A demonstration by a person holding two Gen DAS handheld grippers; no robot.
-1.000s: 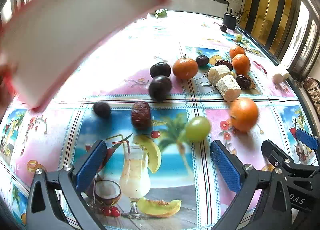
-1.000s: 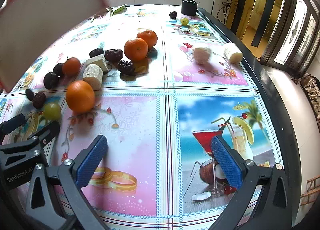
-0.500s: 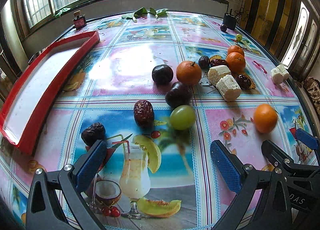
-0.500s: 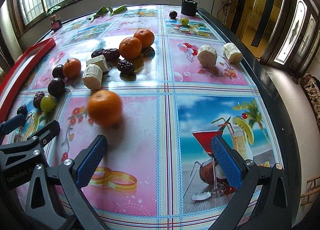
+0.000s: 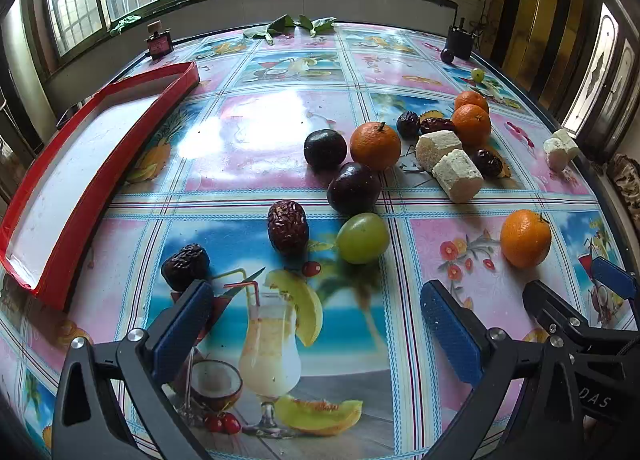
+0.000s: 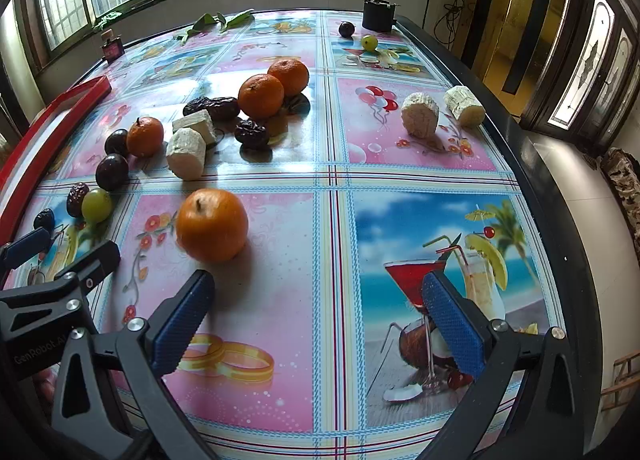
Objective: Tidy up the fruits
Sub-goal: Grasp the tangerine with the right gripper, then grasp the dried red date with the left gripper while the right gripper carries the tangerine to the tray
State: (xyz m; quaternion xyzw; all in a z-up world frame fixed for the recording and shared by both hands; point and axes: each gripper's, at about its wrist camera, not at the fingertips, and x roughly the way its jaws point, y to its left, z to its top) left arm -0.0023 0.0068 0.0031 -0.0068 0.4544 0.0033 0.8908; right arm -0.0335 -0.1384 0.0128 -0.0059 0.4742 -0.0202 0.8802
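Loose fruit lies scattered on the patterned table. In the left wrist view a green grape (image 5: 362,238), a red date (image 5: 288,226), a dark date (image 5: 185,266), two dark plums (image 5: 354,188) and several oranges (image 5: 375,145) lie ahead of my open, empty left gripper (image 5: 316,324). A red tray with a white floor (image 5: 80,164) lies at the left. In the right wrist view one orange (image 6: 212,225) sits just ahead of my open, empty right gripper (image 6: 320,314). White sugarcane chunks (image 6: 187,153) lie among the fruit.
Two more white chunks (image 6: 420,116) lie near the table's right edge (image 6: 560,228). A dark plum (image 6: 346,29), a small green grape (image 6: 369,42) and a black holder (image 6: 378,16) stand at the far end. A small perfume bottle (image 5: 159,42) and green leaves (image 5: 288,26) lie at the back.
The red tray swung down from the air and now rests on the table at the left. Fruit rolled: one orange moved toward the right gripper, the grape and dates shifted.
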